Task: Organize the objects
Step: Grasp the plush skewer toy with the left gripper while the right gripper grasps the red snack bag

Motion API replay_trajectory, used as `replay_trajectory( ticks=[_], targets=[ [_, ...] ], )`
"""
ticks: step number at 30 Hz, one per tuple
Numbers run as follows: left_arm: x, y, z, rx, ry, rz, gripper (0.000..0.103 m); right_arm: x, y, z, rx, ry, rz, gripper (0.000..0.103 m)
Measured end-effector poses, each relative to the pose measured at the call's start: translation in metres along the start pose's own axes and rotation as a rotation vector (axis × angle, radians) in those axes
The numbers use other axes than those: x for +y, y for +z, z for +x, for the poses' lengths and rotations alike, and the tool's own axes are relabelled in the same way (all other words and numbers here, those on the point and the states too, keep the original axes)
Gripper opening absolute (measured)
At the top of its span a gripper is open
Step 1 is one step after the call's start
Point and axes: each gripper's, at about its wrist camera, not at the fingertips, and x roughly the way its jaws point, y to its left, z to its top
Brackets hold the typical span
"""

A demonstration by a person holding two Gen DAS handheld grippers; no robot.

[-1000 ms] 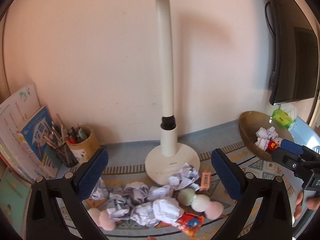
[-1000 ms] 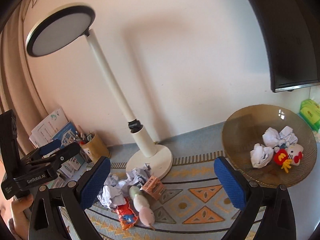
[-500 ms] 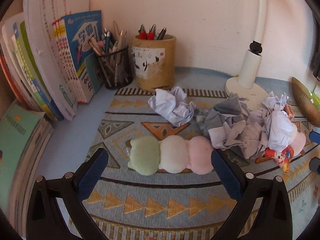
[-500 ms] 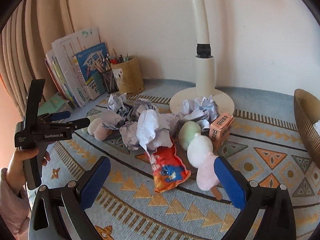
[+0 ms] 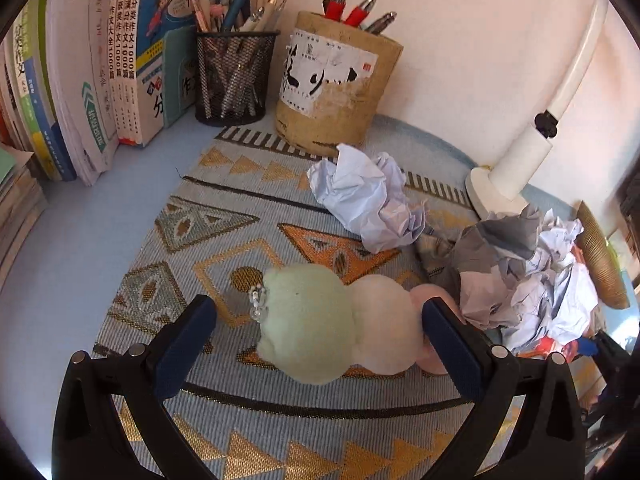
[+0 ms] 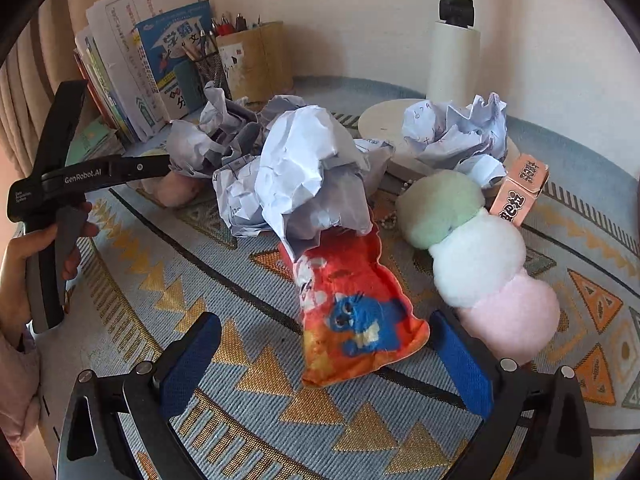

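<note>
My left gripper (image 5: 318, 334) stands wide open around the three-ball plush (image 5: 340, 320), whose pink end touches my right pad while the left pad is well apart from the green end; closing now could squeeze it lengthwise and let it buckle or slip, or snag the crumpled paper (image 5: 516, 276) just beside it. My right gripper (image 6: 326, 354) is open too, straddling the orange plush pouch (image 6: 352, 304), whose far end lies under a paper wad (image 6: 304, 176); lifting may drag that wad across the tabletop (image 6: 580, 184).
</note>
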Motion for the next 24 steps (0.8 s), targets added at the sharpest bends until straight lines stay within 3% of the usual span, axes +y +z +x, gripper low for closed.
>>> replay_trajectory(
  ticks=[5, 13, 22, 24],
  targets=[
    [-0.0059, -0.0015, 0.0033, 0.008, 0.036, 0.022, 0.103, 0.0086, 0.0015, 0.0029, 0.024, -0.060, -0.040, 0.103],
    [-0.0054, -0.0021, 0.0035, 0.008, 0.036, 0.021, 0.103, 0.0075, 0.0045, 0.0018, 0.008, -0.017, -0.009, 0.103],
    [-0.0048, -0.0018, 0.0039, 0.008, 0.035, 0.021, 0.103, 0.0102, 0.0056, 0.0050, 0.018, -0.042, -0.028, 0.103],
    [-0.0049, -0.0019, 0.0038, 0.008, 0.035, 0.021, 0.103, 0.0077, 0.0048, 0.0030, 0.012, -0.047, -0.022, 0.099]
  ],
)
